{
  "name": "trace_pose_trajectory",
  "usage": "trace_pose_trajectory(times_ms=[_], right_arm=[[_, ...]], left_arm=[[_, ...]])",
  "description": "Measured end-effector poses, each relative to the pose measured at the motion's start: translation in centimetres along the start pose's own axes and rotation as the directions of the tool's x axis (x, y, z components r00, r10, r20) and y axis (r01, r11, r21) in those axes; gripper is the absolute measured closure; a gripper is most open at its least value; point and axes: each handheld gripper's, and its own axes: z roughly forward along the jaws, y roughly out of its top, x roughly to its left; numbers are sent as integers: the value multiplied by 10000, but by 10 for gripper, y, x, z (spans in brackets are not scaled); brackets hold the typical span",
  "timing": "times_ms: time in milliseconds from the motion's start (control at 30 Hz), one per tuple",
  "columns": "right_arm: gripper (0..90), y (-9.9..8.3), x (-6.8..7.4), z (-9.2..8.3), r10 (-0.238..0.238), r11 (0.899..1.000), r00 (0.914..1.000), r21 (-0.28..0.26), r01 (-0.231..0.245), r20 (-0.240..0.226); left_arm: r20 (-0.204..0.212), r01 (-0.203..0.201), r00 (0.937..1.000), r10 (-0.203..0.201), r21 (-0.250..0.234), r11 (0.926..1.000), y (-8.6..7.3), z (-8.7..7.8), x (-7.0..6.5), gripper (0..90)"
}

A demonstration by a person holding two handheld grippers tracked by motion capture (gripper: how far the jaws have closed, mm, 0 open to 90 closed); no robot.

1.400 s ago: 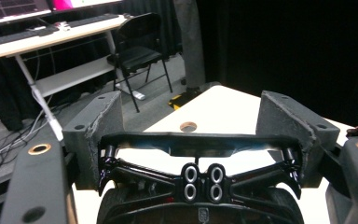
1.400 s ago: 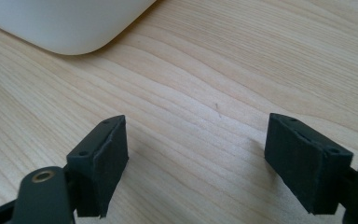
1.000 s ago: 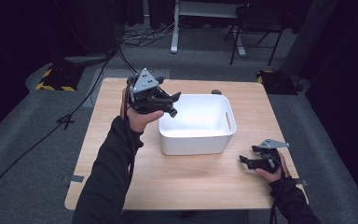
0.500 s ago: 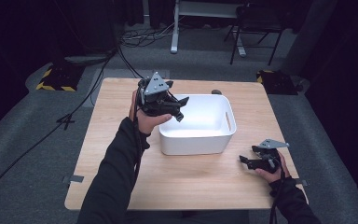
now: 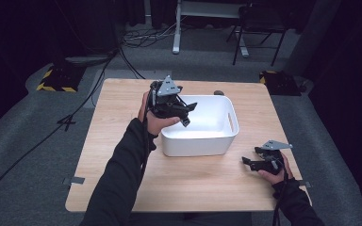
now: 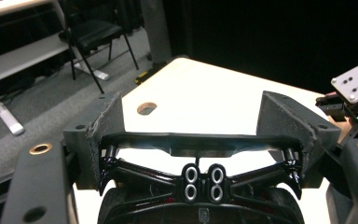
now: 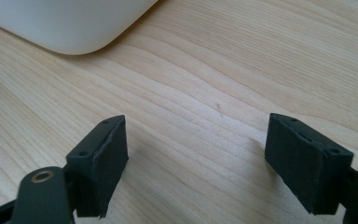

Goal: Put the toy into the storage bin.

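Note:
A white plastic bin [image 5: 217, 141] stands in the middle of the wooden table [image 5: 118, 122]. My left gripper [image 5: 188, 112] hovers over the bin's left rim, tilted down toward its inside. In the left gripper view its jaws [image 6: 192, 100] are shut on a glossy black plastic part [image 6: 200, 142], a thin bar with four small rings, spanning pad to pad above the bin's white interior [image 6: 205, 93]. My right gripper [image 5: 247, 161] rests low over the table to the right of the bin, open with nothing between its fingers [image 7: 196, 140]. The bin's corner [image 7: 70, 23] lies ahead of it.
A small dark object [image 5: 219, 92] sits on the table behind the bin. Beyond the table are a chair [image 5: 259, 23], a desk leg [image 5: 176, 28], floor cables [image 5: 99, 61] and a yellow-black striped block [image 5: 56, 77]. Bare wood lies in front of the bin.
My left gripper has moved right and forward with the black part, from beside the bin's back-left corner to above its left rim. The right gripper has stayed put.

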Motion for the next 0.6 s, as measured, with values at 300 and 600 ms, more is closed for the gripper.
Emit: trace_pose_trajectory(times_ms=[300, 600], right_arm=[[216, 0, 0, 0, -17, 10000, 10000, -11, 17, -22], [216, 0, 0, 0, -70, 10000, 10000, -2, 70, -60]], left_arm=[[368, -444, 9985, 418, 727, 9964, 3, 23, -6, 245], [719, -785, 9951, 676, 1620, 9837, 3, 45, -10, 245]])
